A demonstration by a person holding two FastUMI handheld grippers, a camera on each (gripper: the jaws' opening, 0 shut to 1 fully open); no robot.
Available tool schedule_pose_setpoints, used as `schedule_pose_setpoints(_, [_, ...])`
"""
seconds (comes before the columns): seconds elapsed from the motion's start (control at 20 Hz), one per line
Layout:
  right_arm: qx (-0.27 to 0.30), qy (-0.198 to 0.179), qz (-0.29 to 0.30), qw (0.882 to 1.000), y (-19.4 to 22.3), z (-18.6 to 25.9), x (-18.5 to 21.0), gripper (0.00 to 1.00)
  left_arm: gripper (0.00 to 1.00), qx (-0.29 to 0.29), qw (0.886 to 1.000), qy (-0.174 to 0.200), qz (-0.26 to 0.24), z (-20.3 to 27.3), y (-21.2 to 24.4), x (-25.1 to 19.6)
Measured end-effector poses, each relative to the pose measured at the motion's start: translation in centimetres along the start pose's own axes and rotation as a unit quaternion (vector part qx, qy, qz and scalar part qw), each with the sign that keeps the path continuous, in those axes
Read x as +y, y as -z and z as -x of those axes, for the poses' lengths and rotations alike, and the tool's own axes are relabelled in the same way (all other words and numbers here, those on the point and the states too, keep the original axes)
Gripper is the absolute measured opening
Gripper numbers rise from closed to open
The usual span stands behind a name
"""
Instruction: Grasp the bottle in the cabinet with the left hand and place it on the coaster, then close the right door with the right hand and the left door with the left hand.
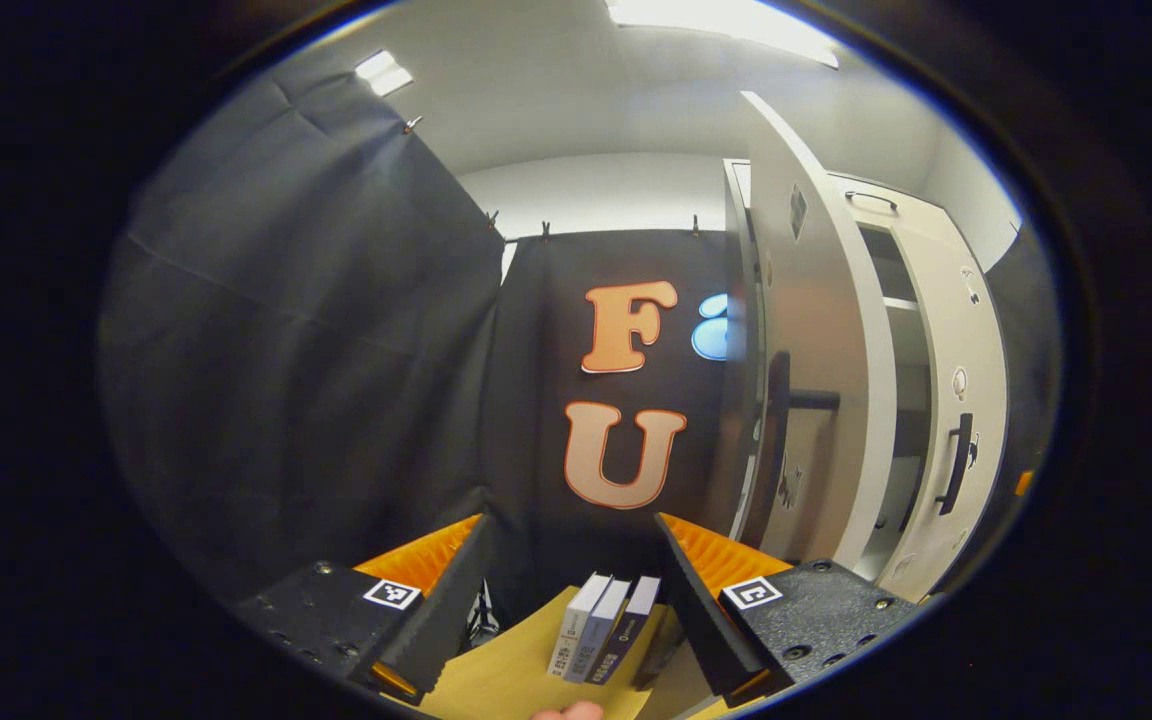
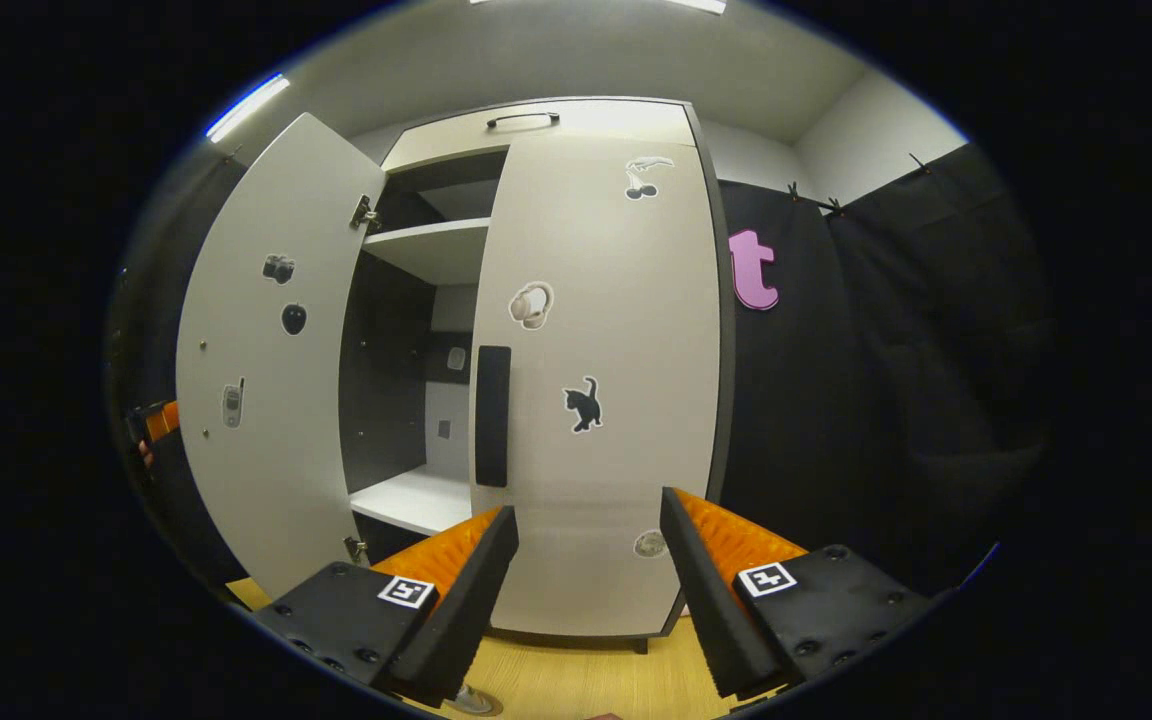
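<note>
The white cabinet's left door (image 2: 256, 380) stands wide open, with dark walls and a white shelf (image 2: 416, 500) showing inside. Its right door (image 2: 596, 400), with a dark handle (image 2: 492, 415) and a cat sticker, lies flat against the cabinet front. My right gripper (image 2: 588, 502) is open just before the lower part of that door, nothing between its fingers. In the left gripper view, the left door (image 1: 816, 330) is seen nearly edge-on at the right, and the right door (image 1: 956, 380) lies beyond it. My left gripper (image 1: 569, 520) is open and empty, facing the black cloth wall.
Three slim books (image 1: 601, 625) stand on the wooden table (image 1: 496, 670) under the left gripper. A fingertip (image 1: 566, 711) shows at the bottom edge. A small round grey thing (image 2: 471, 700) lies on the table (image 2: 576, 680) below the right gripper. Black cloth closes in both sides.
</note>
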State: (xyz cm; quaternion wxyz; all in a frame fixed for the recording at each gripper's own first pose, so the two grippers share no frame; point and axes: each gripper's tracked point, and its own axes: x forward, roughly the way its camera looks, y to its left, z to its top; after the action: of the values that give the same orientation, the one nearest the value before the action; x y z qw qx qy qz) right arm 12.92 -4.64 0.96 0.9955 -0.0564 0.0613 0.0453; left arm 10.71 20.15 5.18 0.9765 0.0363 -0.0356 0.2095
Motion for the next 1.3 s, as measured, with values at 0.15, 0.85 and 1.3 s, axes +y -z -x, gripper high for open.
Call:
schedule_pose_setpoints(0.15, [0.019,0.012,-0.023,0.999,1.8,1.3,-1.1,0.95,0.91,-0.018,0.999,0.002,-0.031,-0.6,-1.1,-0.9])
schedule_pose_setpoints(0.85, [0.022,0.042,-0.036,0.998,3.1,2.7,-6.1,0.95,0.92,0.012,0.999,0.026,0.015,1.1,-0.5,-4.7])
schedule_pose_setpoints(1.3, [0.019,0.052,-0.038,0.998,2.8,4.2,-8.3,0.95,0.9,0.029,0.994,0.096,0.044,2.3,0.4,-13.3])
